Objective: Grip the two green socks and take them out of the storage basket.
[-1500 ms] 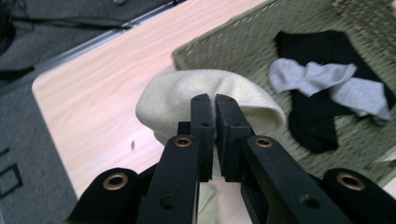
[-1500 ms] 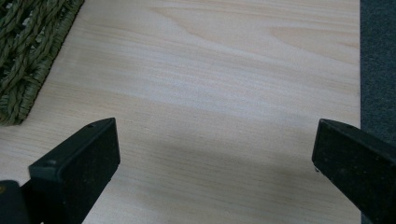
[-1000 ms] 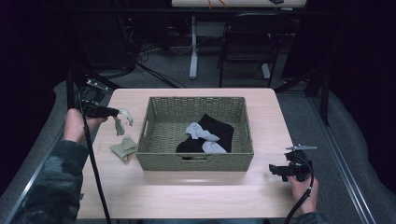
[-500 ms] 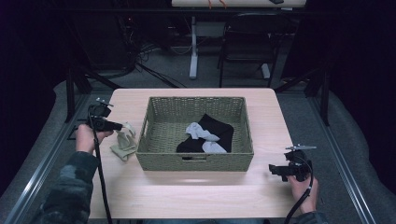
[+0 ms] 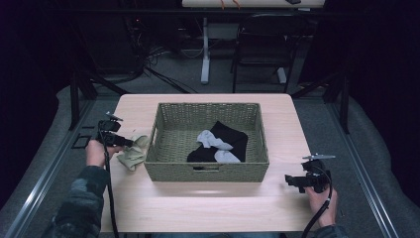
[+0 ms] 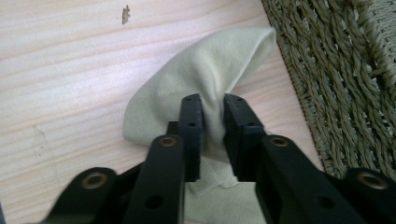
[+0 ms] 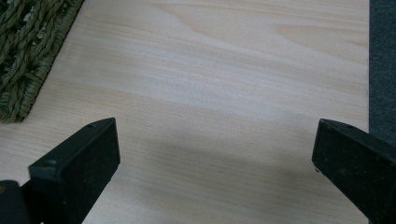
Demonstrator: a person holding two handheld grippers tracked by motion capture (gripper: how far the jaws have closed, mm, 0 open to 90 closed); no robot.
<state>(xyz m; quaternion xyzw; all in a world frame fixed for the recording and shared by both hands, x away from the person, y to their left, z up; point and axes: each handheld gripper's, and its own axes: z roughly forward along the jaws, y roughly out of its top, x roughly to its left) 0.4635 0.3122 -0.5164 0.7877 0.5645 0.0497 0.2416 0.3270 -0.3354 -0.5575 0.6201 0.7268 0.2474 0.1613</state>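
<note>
While our left gripper (image 6: 213, 135) pinches the pale sock (image 6: 205, 79), the basket (image 6: 345, 70) lies just to its right; our right gripper (image 7: 215, 163) gapes wide, well apart

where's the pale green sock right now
In the high view the pale green sock lies on the table just left of the wicker basket, pinched in the left claw beside the basket's outer wall.

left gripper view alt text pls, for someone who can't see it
Two black jaws of the left gripper pinch a fold of a pale green sock that lies on a light wooden table. The woven side of an olive wicker basket runs along the right edge, close beside the sock.
</note>
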